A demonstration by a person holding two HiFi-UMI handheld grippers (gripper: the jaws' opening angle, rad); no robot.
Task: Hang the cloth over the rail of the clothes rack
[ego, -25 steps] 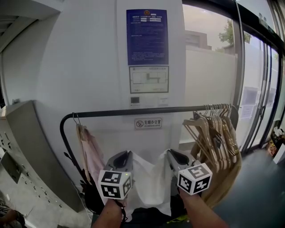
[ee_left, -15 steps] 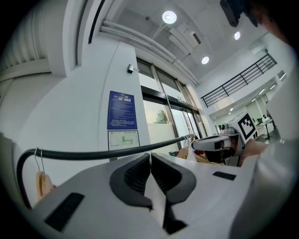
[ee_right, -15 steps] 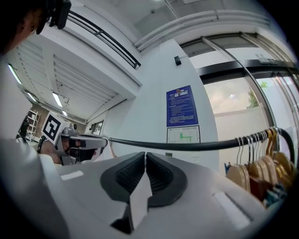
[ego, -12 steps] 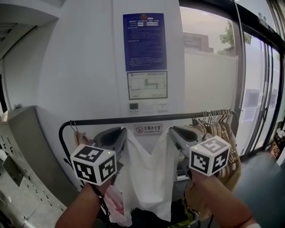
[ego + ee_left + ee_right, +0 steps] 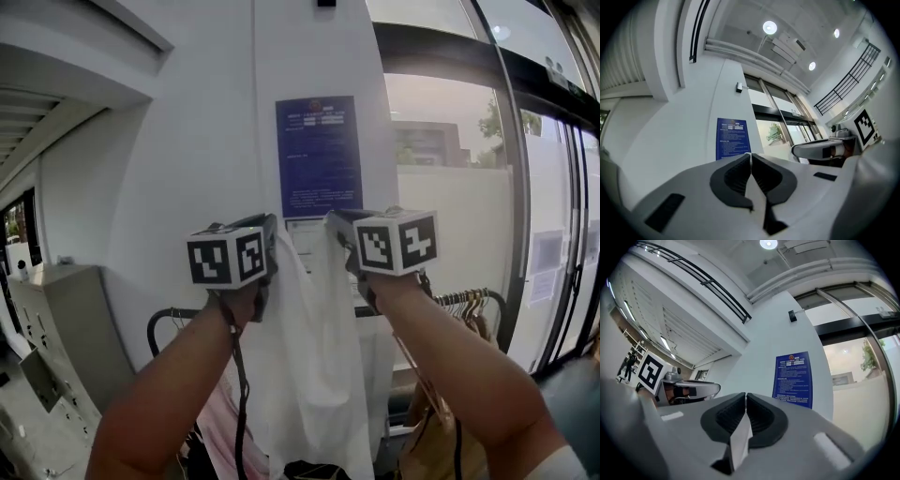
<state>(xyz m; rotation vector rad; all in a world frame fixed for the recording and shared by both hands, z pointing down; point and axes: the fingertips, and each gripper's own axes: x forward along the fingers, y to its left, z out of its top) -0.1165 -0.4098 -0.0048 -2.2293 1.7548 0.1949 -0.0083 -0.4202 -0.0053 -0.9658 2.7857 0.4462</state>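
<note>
white cloth held spread, top edge above rail; one corner clamped in left gripper, other in right gripper. lift judged done; draping over rail, release not yet done.

rail mostly behind cloth, poster print unreadable

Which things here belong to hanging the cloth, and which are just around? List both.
In the job: white cloth, gripped by left tool and right tool; rack rail.
Just there: wooden hangers, pink garment, blue wall notice.
</note>
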